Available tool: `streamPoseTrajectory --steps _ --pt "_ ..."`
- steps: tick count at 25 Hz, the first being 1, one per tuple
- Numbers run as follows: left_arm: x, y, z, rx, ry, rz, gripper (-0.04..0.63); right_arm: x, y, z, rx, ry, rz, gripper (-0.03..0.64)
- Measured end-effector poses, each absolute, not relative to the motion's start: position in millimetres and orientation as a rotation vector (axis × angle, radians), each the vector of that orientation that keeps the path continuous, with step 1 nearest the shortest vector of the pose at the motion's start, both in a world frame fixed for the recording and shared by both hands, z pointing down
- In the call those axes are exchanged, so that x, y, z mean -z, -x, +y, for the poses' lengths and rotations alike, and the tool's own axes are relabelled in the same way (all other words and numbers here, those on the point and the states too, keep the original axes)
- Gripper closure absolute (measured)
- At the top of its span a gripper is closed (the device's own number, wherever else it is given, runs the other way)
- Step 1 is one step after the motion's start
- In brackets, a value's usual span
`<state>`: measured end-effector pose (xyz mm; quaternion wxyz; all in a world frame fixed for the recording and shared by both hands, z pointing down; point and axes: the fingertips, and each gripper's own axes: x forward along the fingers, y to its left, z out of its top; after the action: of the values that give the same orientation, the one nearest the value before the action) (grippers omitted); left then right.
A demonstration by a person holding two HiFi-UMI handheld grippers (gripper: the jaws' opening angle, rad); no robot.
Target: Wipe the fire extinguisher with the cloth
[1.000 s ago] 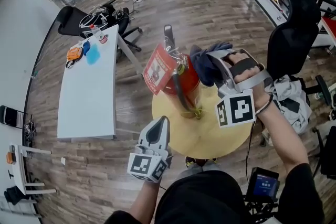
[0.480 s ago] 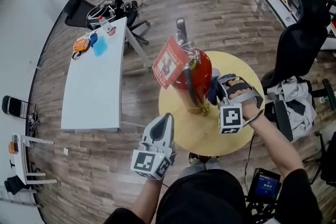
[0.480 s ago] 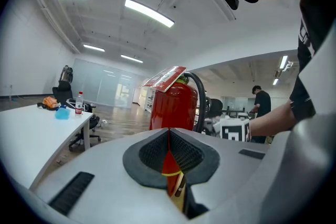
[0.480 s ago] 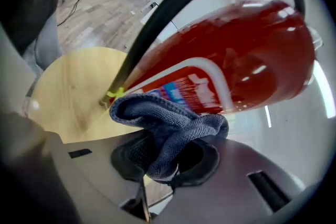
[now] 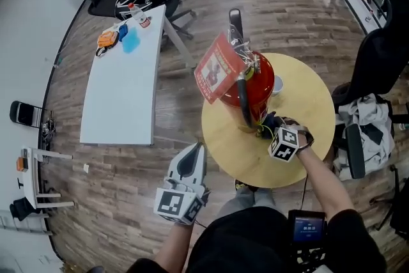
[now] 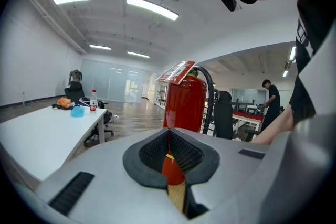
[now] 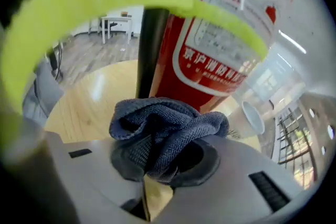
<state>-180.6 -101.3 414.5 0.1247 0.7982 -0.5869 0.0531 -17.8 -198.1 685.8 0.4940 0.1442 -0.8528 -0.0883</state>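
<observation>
Pinching the bunched grey-blue cloth (image 7: 163, 126) in the right gripper (image 7: 157, 160), with the jaws pressing nearly together on its folds. Aiming those jaws downward at the lower body of the red fire extinguisher (image 7: 220, 34), standing upright just ahead of them on the round yellow tabletop (image 7: 89, 97). Holding the cloth close against the cylinder, perhaps touching it, with the blur making contact hard to judge. Showing a black hose (image 7: 152, 44) just beyond the jaws to their left and a white paper cup (image 7: 252, 119) ahead to their right. Holding the left gripper (image 6: 169, 165) off the tabletop's edge, jaws pressing together on nothing, with the extinguisher well beyond their tips, straight ahead.
</observation>
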Motion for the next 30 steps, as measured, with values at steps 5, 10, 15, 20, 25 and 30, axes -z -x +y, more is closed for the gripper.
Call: streamPoseTrajectory --steps 5,10,15,20,25,30 --pt "-422.4 192.6 -96.6 -0.171 -2.275 -1.742 0.571 -698.8 27.9 -172.5 -0.117 -0.433 -2.202 0.531" --pt "-420.8 192.3 -93.8 -0.131 -2.284 -1.74 0.571 -696.8 40.2 -142.3 -0.483 -0.5 -2.266 0.531" --pt "-415.4 194.8 -94.3 -0.078 -2.3 -1.737 0.571 -654.4 74.7 -94.7 -0.841 -0.4 -2.387 0.531" --pt "-409.6 189.2 -91.5 -0.045 -2.333 -1.715 0.571 -562.6 98.4 -144.7 -1.478 -0.6 -2.614 0.531" --pt "-402.3 189.6 -89.3 -0.013 -2.341 -1.711 0.571 -471.0 93.7 -157.5 -2.032 -0.415 -2.765 0.531" --pt "-396.5 182.8 -91.0 0.007 -2.376 -1.69 0.571 -374.8 98.1 -156.0 -2.311 -0.095 -2.851 0.531"
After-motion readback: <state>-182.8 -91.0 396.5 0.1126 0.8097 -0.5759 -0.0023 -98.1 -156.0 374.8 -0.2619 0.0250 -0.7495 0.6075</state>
